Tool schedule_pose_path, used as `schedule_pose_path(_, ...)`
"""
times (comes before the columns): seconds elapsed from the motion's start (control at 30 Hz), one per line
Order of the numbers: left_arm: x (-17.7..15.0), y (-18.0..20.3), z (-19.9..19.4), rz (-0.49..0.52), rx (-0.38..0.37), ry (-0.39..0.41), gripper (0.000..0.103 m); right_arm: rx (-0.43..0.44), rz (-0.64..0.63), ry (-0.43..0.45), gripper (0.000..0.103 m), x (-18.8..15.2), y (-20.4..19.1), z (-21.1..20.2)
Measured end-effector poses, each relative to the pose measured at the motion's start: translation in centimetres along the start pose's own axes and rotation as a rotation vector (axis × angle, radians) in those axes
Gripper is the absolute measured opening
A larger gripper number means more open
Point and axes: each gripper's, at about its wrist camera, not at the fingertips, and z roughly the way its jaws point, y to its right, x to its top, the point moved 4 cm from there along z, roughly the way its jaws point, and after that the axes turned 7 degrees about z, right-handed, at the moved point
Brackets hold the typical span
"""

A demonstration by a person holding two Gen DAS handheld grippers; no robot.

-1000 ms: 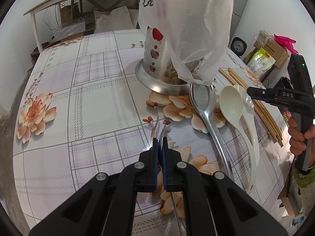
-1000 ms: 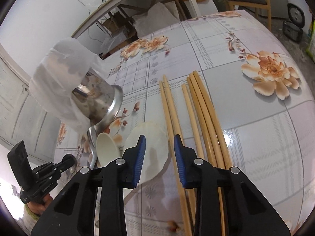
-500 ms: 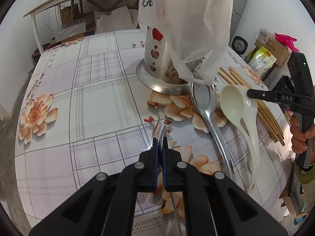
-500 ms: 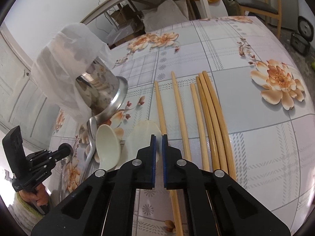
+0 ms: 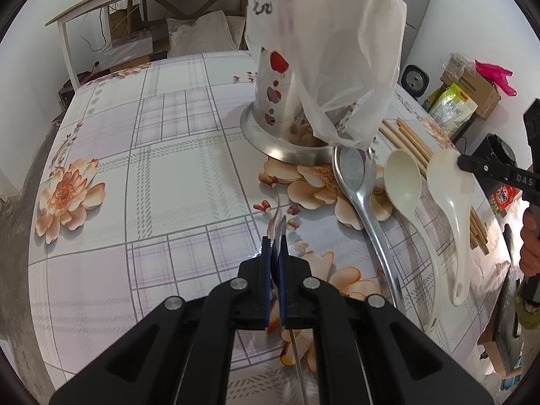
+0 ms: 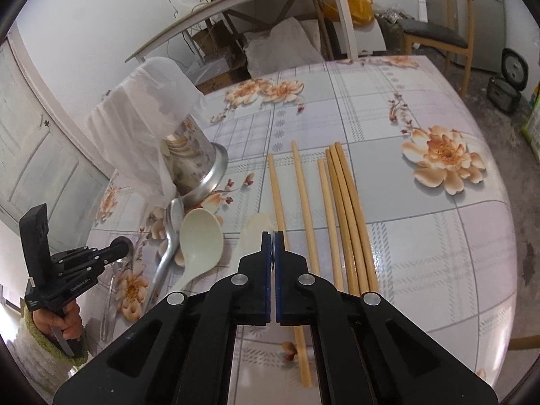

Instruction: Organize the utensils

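Lettering "DAS" is seen in white on the side of the right gripper (image 6: 272, 236) in the left wrist view. "OMO" can be read on a red box (image 5: 503, 199) beyond the worktop (image 5: 175, 175) edge. Black handwriting is carried high on the plastic bag (image 5: 324, 50), but it cannot be made out. The bag is draped over a perforated metal holder (image 5: 270, 101).

The right jaws have just been closing, and the rim of the white spoon (image 5: 449, 185) bowl is now pinched between them. The spoon's long axis runs from the bowl at the jaws down to the holed handle end near the worktop's near edge. Whether that end touches the cloth cannot be told.

The left gripper (image 5: 275, 241) is clenched on a thin metal utensil (image 5: 279, 227). Its tip points ahead towards the holder, and its shaft trails back under the jaws.

Beside the white spoon, a cream spoon (image 5: 403, 179) and a metal ladle (image 5: 354, 172) are laid with their bowls towards the holder. Six chopsticks (image 6: 337, 219) are laid roughly parallel, just right of the spoons in the right wrist view.
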Motion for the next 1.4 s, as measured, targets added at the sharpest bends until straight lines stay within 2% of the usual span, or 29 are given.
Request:
schedule_pose_path(0.23,0.3,0.0,-1.3,-0.001,0.007,0.029,0.003,-0.016,-0.008,0.086,0.000,0.0,-1.4,-2.3)
schedule_pose_path(0.63,1.8,1.2,-5.2,0.034,0.042,0.104,0.003,-0.029,-0.068,0.177,0.000,0.2,-3.3,-5.1)
schedule_pose_path(1.03,1.3,2.1,-6.8,0.066,0.070,0.112,0.003,-0.019,-0.101,0.230,0.000,0.1,-4.8,-6.8)
schedule_pose_path(1.4,1.7,2.5,-9.1,0.078,0.101,0.158,0.003,0.019,-0.114,0.282,0.000,0.8,-6.1,-8.6)
